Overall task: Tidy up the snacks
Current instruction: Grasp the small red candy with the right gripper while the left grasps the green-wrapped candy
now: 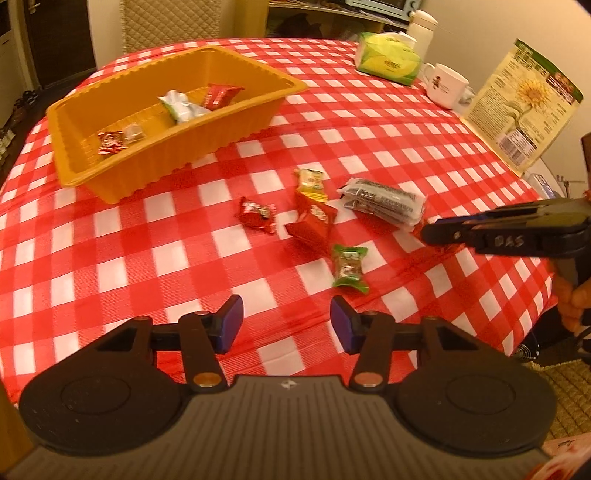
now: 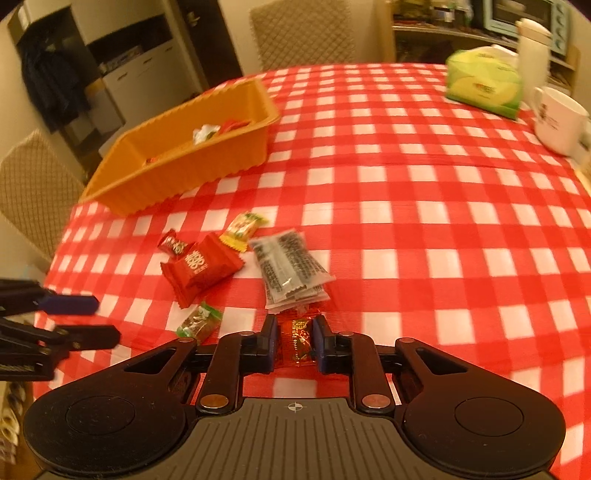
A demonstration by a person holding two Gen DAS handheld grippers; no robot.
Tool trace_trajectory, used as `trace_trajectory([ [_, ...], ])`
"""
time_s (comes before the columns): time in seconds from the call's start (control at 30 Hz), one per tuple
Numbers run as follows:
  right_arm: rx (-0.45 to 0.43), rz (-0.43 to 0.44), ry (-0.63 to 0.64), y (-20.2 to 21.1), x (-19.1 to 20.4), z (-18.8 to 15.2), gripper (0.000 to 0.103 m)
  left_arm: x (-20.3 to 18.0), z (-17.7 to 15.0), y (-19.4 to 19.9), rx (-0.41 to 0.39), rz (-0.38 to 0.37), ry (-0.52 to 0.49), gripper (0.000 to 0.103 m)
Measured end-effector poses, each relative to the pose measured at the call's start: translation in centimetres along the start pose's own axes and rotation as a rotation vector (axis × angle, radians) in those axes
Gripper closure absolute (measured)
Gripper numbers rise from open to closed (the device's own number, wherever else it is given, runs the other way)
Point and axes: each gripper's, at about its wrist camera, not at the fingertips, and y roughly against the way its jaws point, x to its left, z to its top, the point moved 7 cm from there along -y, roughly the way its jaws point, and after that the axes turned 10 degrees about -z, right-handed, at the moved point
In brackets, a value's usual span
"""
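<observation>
An orange tray (image 1: 258,110) (image 2: 207,158) on the checked tablecloth holds several wrapped snacks (image 1: 181,107). Loose snacks lie in front of it: a small red candy (image 1: 257,215), a big red pack (image 1: 312,221) (image 2: 201,269), a yellow-green pack (image 1: 312,181) (image 2: 242,229), a grey clear pack (image 1: 384,201) (image 2: 291,269) and a green candy (image 1: 349,264) (image 2: 199,323). My left gripper (image 1: 286,325) is open and empty, just short of the green candy. My right gripper (image 2: 295,345) is shut on a small red candy (image 2: 296,345) by the grey pack.
A green tissue pack (image 1: 388,59) (image 2: 484,83), a white mug (image 1: 445,85) (image 2: 559,120) and a white bottle (image 1: 423,27) stand at the far right. A sunflower box (image 1: 524,107) leans at the right edge. Padded chairs (image 2: 29,192) flank the table.
</observation>
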Motion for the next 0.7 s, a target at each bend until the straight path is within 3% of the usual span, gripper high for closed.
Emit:
trace_trajectory([
  [0.33, -0.048, -0.036, -0.1, 3.6, -3.8, -0.4, 0.083, -2.8, 0.5, -3.3, 0.026, -0.072, -0.088, 0.065],
  [0.7, -0.049, -0.059, -0.151, 4.8, -6.0, -1.6, 0.083, -3.3, 1.8, -5.7, 0.038, -0.08, -0.104, 0.071],
])
